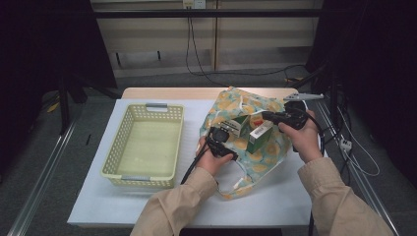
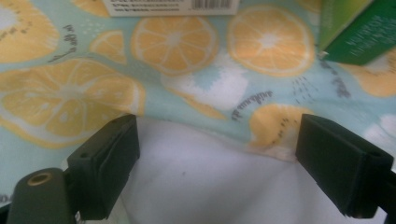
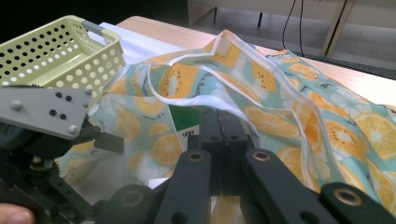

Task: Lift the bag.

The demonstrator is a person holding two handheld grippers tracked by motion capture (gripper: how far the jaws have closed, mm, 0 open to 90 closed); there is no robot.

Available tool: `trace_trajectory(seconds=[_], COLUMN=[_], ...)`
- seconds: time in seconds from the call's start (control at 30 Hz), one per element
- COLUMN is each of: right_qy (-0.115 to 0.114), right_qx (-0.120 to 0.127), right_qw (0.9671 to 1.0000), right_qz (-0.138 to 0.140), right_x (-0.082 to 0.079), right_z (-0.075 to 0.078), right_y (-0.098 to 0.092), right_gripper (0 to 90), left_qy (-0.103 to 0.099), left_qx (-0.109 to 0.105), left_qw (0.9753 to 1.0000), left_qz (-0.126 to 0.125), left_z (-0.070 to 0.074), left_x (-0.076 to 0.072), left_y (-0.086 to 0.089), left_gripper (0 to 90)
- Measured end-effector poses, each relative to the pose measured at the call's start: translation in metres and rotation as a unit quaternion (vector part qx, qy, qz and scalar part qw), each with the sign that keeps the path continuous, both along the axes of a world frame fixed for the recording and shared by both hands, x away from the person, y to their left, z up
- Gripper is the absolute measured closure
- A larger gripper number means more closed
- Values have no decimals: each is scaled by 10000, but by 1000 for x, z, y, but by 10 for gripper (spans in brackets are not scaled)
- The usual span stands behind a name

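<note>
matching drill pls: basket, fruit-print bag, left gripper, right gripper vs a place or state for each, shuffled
Things:
1. basket
2. fruit-print bag
3. left gripper
4. right gripper

Place or state:
A. jaws pressed together, shut
B. jaws wide apart at the bag's edge
C. left part of the table, nothing in it
D. right of the basket, boxes on it

Pairs: 1-C, 2-D, 3-B, 4-A

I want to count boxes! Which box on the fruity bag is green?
The green box, nearer the right tongs. The other box, beside the left tongs, is mostly white.
</note>
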State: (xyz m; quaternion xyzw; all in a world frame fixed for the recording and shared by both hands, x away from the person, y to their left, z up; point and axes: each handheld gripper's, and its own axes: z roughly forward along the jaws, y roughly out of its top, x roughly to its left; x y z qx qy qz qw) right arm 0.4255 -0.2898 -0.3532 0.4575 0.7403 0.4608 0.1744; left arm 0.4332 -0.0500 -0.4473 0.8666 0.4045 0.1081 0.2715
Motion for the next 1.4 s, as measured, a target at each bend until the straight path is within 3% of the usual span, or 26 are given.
trace_trajectory(seconds=[0.07, 0.13, 0.2, 0.23, 0.3, 0.33, 0.43, 0.57, 0.73, 0.87, 0.97, 1.03, 1.17, 1.27, 1.33, 1.4], right_qy=[9, 18, 17, 19, 22, 27, 57, 57, -117, -329, -499, -578, -664, -635, -628, -620], right_qx=[10, 7, 35, 55, 56, 81, 48, 46, 31, 37, 108, 111, 201, 239, 355, 427], right_qw=[10000, 10000, 10000, 10000, 9999, 9999, 9999, 9999, 9999, 9994, 9984, 9980, 9973, 9975, 9974, 9972], right_qz=[-19, -35, -61, -78, -90, -102, -71, -73, -97, -135, -255, -249, -261, -203, -85, 40], right_x=[0, -1, -2, -1, -1, -1, 0, 1, 4, 6, 6, 6, 5, 6, 5, 3], right_z=[-1, -2, -3, -3, -4, -4, -6, -5, 16, 43, 65, 77, 90, 94, 95, 95], right_y=[-2, -5, -7, -8, -10, -10, -10, -9, -9, -11, -17, -20, -23, -21, -18, -12], right_gripper=[900, 900, 900, 900, 900, 900, 900, 900, 900, 900, 900, 900, 900, 900, 900, 900], left_qy=[-133, -202, -158, -177, -21, 12, 238, 314, -114, -457, -739, -881, -963, -849, -740, -620], left_qx=[-66, -166, -180, -226, -438, -435, -613, -1053, -1444, -1566, -1693, -1726, -1645, -1703, -1609, -1646], left_qw=[9999, 9997, 9997, 9996, 9990, 9990, 9977, 9937, 9890, 9859, 9822, 9805, 9812, 9811, 9831, 9827], left_qz=[32, 38, 41, -5, -98, -90, -141, -228, -300, -383, -333, -341, -316, -357, -461, -580], left_z=[1, 2, 3, 3, 3, 3, 13, 53, 130, 190, 231, 247, 256, 254, 251, 247], left_x=[0, 1, 2, 2, 3, 4, 7, 9, 16, 26, 34, 36, 38, 38, 37, 36], left_y=[-1, -1, -6, -8, -10, -11, -6, 11, 26, 31, 32, 35, 41, 48, 53, 58], left_gripper=[227, 397, 514, 611, 861, 897, 900, 900, 900, 900, 900, 900, 900, 900, 900, 899])
